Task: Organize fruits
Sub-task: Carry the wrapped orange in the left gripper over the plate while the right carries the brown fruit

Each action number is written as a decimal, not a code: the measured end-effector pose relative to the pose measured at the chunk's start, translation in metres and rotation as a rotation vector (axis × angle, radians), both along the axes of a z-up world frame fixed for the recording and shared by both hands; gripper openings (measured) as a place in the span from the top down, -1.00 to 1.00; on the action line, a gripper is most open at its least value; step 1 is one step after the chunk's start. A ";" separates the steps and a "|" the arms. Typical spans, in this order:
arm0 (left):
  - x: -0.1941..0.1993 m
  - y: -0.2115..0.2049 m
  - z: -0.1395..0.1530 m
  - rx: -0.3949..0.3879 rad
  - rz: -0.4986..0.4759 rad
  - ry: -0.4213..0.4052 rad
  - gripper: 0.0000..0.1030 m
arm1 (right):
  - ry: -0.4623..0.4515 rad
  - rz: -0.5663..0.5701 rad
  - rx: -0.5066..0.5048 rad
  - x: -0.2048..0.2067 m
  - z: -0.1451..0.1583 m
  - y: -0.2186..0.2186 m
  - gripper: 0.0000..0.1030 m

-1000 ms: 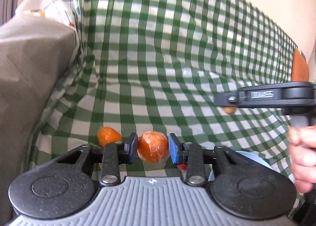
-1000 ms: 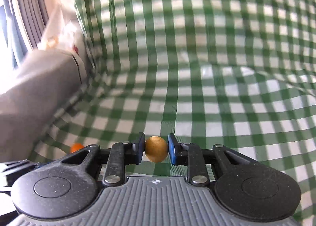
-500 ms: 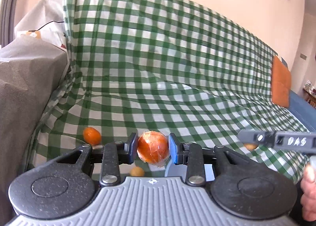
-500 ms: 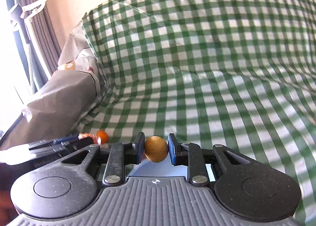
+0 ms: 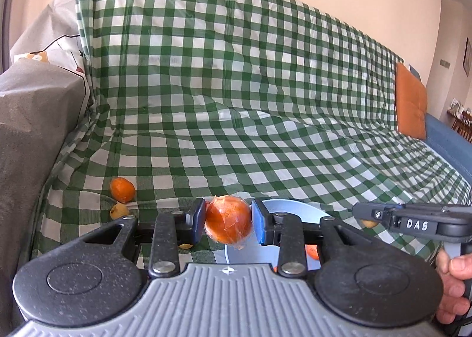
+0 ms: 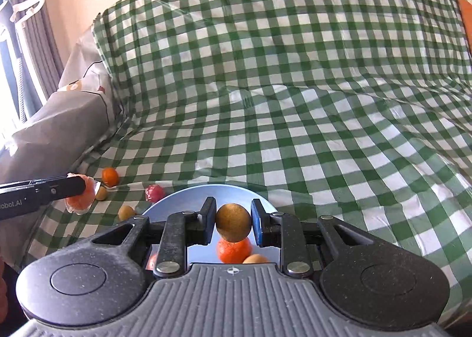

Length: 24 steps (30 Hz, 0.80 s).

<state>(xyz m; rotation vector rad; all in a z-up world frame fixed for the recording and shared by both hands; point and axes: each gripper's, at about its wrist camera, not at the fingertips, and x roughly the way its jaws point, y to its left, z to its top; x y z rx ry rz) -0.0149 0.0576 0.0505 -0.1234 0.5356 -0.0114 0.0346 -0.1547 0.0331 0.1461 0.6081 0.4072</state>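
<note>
At far left, a grey-covered armrest [image 5: 32, 130] is seen beside the green-checked cloth [image 5: 236, 101] spread over the sofa. On the cloth, a small orange [image 5: 122, 188] and a yellow fruit [image 5: 119, 210] are found just beside each other. A red wrapped fruit [image 6: 155, 192] and another yellow fruit [image 6: 126, 212] are placed near the rim of the blue plate [image 6: 188, 192]. The left gripper [image 5: 227, 222] is closed upon a film-wrapped orange [image 5: 228, 223], held over the plate's left edge. The right gripper [image 6: 233, 222] is clamped on a brown round fruit [image 6: 233, 222], held above the plate, where an orange [image 6: 233, 250] and a yellowish fruit [image 6: 256, 259] are lodged. At far right, an orange cushion [image 5: 410, 104] is propped against the backrest.
</note>
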 end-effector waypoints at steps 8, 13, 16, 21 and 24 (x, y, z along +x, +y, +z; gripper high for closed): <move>0.009 -0.003 -0.008 0.035 -0.019 0.019 0.28 | -0.012 0.006 0.010 0.005 0.001 0.005 0.48; 0.015 -0.004 -0.012 0.040 -0.021 0.034 0.28 | -0.019 0.022 -0.002 0.008 -0.001 0.011 0.48; 0.018 -0.006 -0.014 0.044 -0.026 0.038 0.28 | -0.016 0.024 -0.002 0.010 -0.002 0.010 0.48; 0.021 -0.010 -0.017 0.061 -0.038 0.046 0.28 | -0.010 0.021 0.005 0.013 -0.003 0.008 0.48; 0.021 -0.009 -0.018 0.064 -0.041 0.048 0.28 | -0.007 0.019 0.007 0.013 -0.003 0.008 0.48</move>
